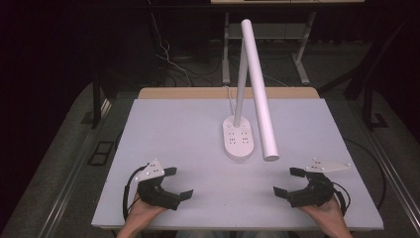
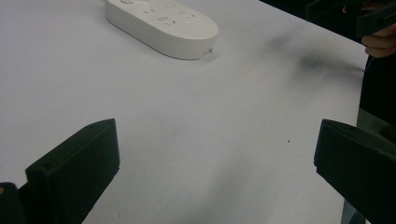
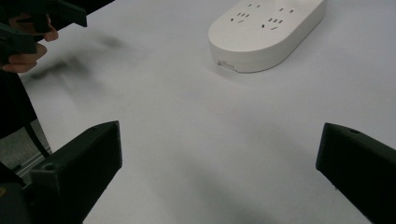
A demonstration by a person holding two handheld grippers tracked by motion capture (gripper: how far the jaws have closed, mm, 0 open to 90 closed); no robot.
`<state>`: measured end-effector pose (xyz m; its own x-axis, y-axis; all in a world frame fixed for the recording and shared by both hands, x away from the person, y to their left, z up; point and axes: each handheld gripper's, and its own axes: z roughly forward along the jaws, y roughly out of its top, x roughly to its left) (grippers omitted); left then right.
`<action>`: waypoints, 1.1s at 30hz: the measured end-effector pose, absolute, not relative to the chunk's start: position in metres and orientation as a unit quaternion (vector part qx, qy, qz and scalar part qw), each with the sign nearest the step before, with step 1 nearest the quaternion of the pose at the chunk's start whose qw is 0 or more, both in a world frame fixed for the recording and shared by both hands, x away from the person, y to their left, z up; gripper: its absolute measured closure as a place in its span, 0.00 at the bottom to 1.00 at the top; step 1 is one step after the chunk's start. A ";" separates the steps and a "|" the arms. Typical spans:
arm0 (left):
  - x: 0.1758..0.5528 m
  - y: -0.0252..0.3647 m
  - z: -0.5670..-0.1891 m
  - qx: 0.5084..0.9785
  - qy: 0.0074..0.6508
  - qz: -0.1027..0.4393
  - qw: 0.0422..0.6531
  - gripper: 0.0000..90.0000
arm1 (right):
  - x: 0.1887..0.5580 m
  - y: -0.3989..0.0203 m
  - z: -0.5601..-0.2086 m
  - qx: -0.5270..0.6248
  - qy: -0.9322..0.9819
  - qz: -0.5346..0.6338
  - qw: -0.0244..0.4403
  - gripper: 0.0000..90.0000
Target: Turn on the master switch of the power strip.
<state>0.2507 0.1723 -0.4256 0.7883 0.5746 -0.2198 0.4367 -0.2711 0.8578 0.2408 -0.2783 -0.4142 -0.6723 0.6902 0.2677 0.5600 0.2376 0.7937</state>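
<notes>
A white desk lamp stands at the middle of the white table [image 1: 188, 134]. Its oval base [image 1: 239, 140] carries socket slots, and its long tube head [image 1: 259, 91] slants down toward the front right. The same base lies far ahead in the left gripper view [image 2: 163, 25] and in the right gripper view [image 3: 266, 30]. My left gripper [image 1: 178, 182] rests near the front left edge, open, with nothing between its jaws. At the front right my right gripper [image 1: 288, 181] is open too and holds nothing. Both point inward toward the table's middle.
A white cable [image 1: 229, 96] runs from the lamp base to the table's back edge. Behind the table are desk legs [image 1: 302, 64] and loose cables [image 1: 168, 59] on a dark floor. Bare tabletop lies between the two grippers.
</notes>
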 end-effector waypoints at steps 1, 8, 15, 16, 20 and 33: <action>0.251 0.172 -0.426 0.794 0.318 0.067 0.513 0.00 | 0.241 -0.278 -0.415 0.397 0.785 0.470 0.071 0.00; 0.253 0.170 -0.424 0.802 0.307 0.055 0.509 0.00 | 0.239 -0.275 -0.415 0.394 0.789 0.467 0.067 0.00; 0.253 0.166 -0.422 0.813 0.303 0.052 0.494 0.00 | 0.239 -0.271 -0.415 0.391 0.792 0.464 0.066 0.00; 0.253 0.166 -0.422 0.813 0.304 0.051 0.493 0.00 | 0.238 -0.271 -0.415 0.390 0.793 0.464 0.065 0.00; 0.253 0.165 -0.418 0.817 0.300 0.050 0.490 0.00 | 0.238 -0.270 -0.415 0.390 0.793 0.464 0.062 0.00; 0.259 0.159 -0.410 0.829 0.287 0.018 0.479 0.00 | 0.238 -0.271 -0.416 0.388 0.793 0.466 0.063 0.00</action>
